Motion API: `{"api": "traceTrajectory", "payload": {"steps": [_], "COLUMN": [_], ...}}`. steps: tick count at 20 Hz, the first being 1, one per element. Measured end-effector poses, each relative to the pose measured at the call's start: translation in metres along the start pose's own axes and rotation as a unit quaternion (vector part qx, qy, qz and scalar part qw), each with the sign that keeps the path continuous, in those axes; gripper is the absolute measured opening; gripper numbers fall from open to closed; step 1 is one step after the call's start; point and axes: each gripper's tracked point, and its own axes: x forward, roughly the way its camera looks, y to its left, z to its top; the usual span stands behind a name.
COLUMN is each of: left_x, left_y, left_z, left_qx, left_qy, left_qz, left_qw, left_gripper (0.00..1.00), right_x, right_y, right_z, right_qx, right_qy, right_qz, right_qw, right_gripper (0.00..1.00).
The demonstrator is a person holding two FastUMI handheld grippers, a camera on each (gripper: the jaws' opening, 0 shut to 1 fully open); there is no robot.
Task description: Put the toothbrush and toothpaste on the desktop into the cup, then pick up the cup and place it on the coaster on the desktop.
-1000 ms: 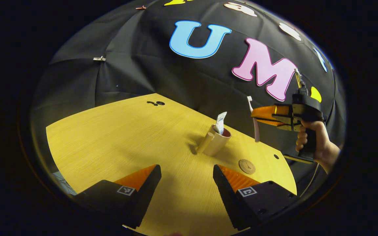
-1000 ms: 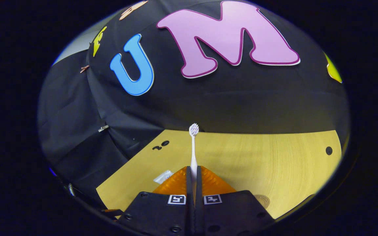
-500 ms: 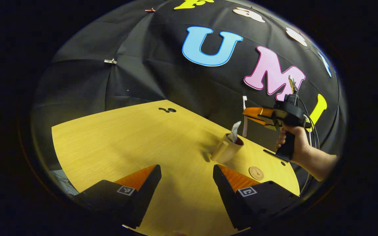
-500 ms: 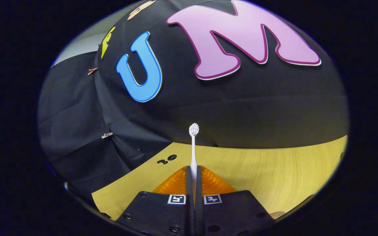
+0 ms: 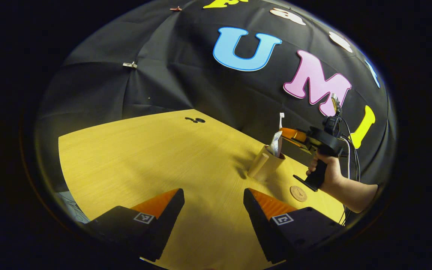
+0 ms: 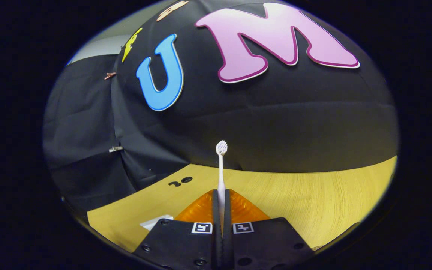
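Right tongs point(image 6: 219, 210) clamped on toothbrush point(image 6: 221, 168) handle, bristles up, above cup point(image 5: 264, 167) holding toothpaste point(image 5: 276, 143) on worktop point(image 5: 144, 157); left tongs point(image 5: 212, 210) wide apart, empty; judged light, stiff, slim, likely slippery.

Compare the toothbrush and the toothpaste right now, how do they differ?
The toothpaste stands inside the cup; the toothbrush is held in the air, clamped between the right gripper fingers. The toothbrush is a thin stick with a bristled head; the toothpaste is a flat, wider tube. Both are mostly white and roughly upright.
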Motion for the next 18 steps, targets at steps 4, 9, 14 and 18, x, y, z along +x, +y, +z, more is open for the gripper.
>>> {"api": "traceTrajectory", "payload": {"steps": [4, 9, 14, 18], "left_x": [0.002, 0.011, 0.027, 0.047], "left_y": [-0.008, -0.024, -0.051, -0.073], "left_z": [-0.002, 0.003, 0.019, 0.036], "left_qx": [0.008, 0.020, 0.073, 0.152], "left_qy": [0.005, 0.014, 0.034, 0.061], "left_qz": [-0.010, -0.030, -0.078, -0.128], "left_qw": [1.000, 0.999, 0.994, 0.978], "left_gripper": [0.98, 0.98, 0.98, 0.98], "right_x": [-0.017, -0.055, -0.104, -0.148], "right_y": [0.000, -0.025, -0.079, -0.123], "right_z": [-0.017, -0.017, -0.005, 0.008], "right_qx": [-0.003, 0.008, 0.009, 0.015], "right_qy": [0.009, 0.011, 0.014, 0.012], "right_qz": [-0.006, -0.037, -0.094, -0.143], "right_qw": [1.000, 0.999, 0.995, 0.990], "right_gripper": [0.13, 0.63, 0.98, 0.98]}}
